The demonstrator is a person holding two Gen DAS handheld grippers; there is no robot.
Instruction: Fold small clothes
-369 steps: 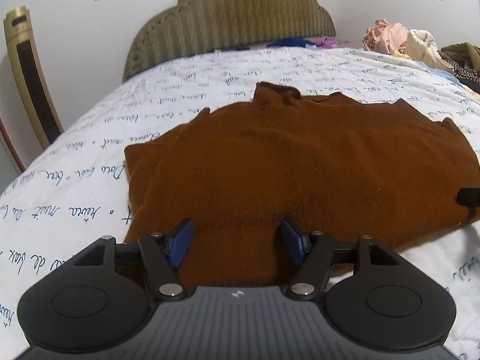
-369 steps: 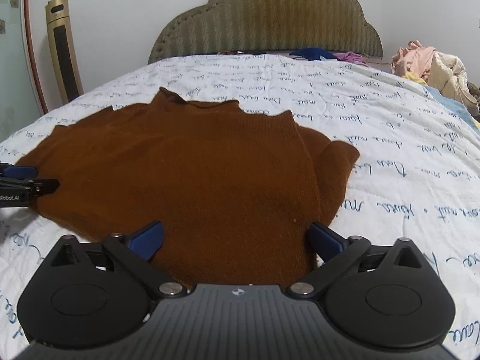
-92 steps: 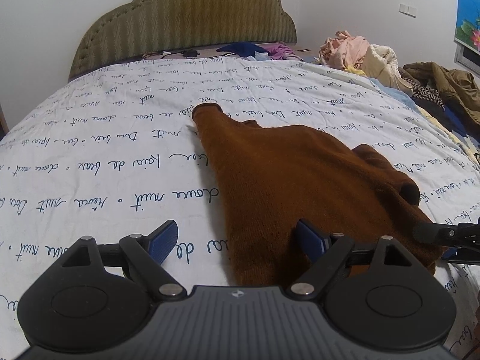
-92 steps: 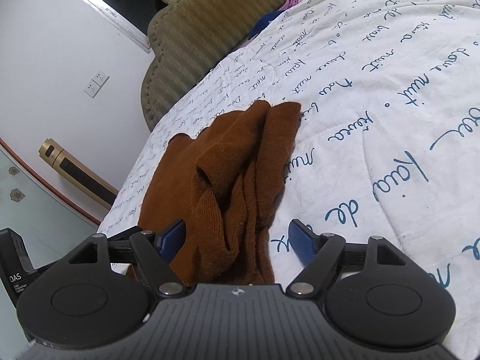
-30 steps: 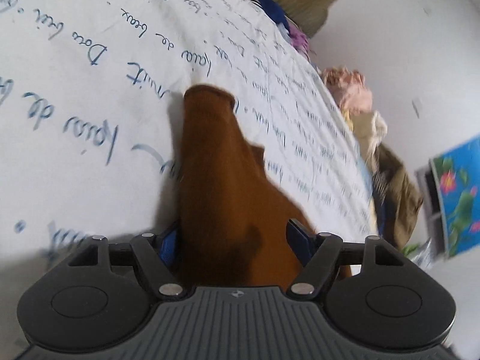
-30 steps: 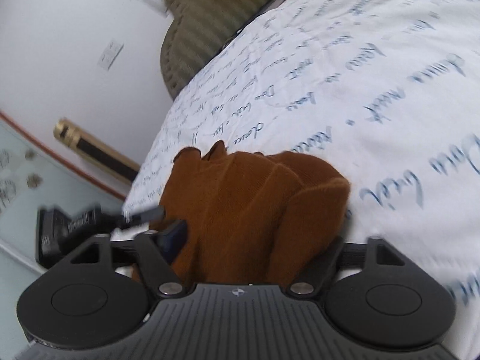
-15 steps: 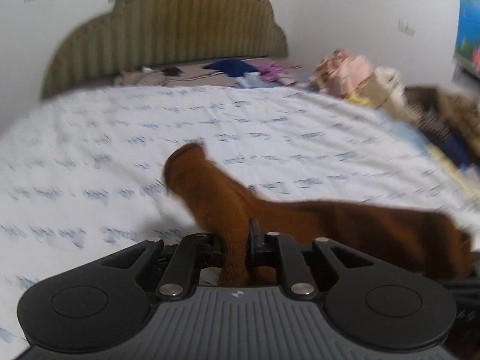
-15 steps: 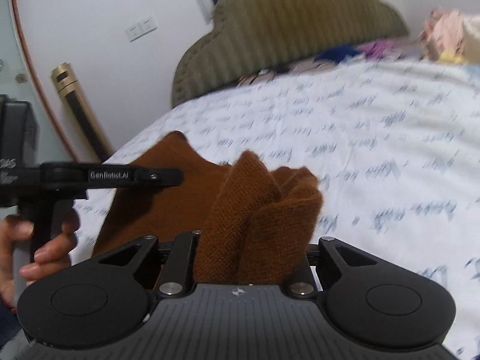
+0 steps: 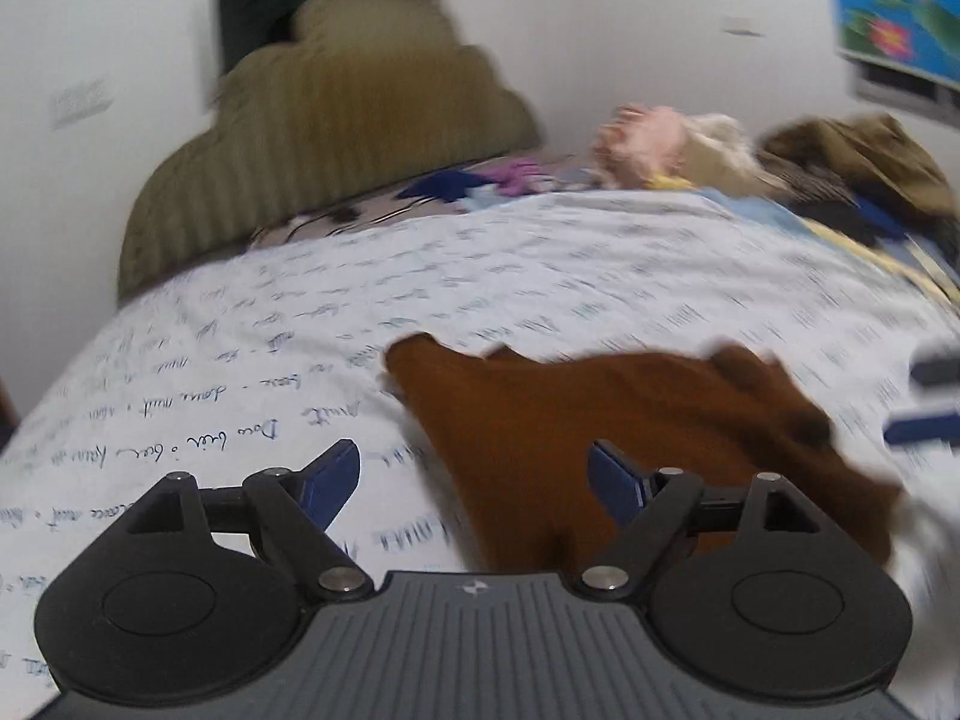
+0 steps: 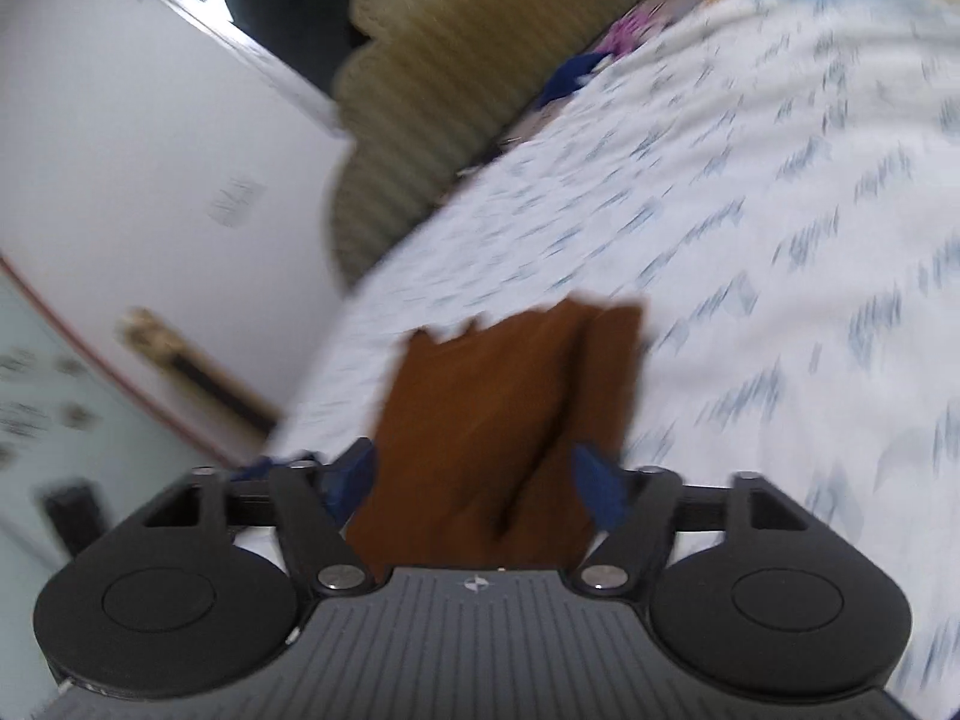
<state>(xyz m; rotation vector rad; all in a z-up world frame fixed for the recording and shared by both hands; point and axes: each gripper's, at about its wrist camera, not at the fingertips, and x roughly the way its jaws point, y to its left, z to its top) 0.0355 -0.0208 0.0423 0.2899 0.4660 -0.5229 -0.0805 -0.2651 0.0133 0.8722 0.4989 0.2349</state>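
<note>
- Left wrist view: one brown sweater (image 9: pixel 606 420) is seen folded into a long band on the white bedsheet (image 9: pixel 240 360) printed with blue script; its long axis is laid from near the camera toward the far left, with the narrow collar end pointed far left.
- The left gripper (image 9: pixel 474 471) is shown spread wide, with nothing held; its right blue finger is set over the near part of the sweater and its left one over bare sheet.
- In this view alone, a pile of loose clothes (image 9: pixel 750 150) at the far right of the bed and a flowered picture (image 9: pixel 894 6) on the wall are shown, along with blurred blue fingertips of the other gripper at the right edge.
- Right wrist view: the same sweater (image 10: pixel 504 420) is seen end-on, with a lengthwise crease, stretched away from the camera.
- The right gripper (image 10: pixel 474 480) is held wide apart, the near end of the sweater lying between its fingers, ungripped.
- Only here are a dark window (image 10: pixel 282 18) and a gold floor-standing unit (image 10: pixel 192 360) by the wall made out.
- One olive headboard (image 9: pixel 324 144) is visible in both views.
</note>
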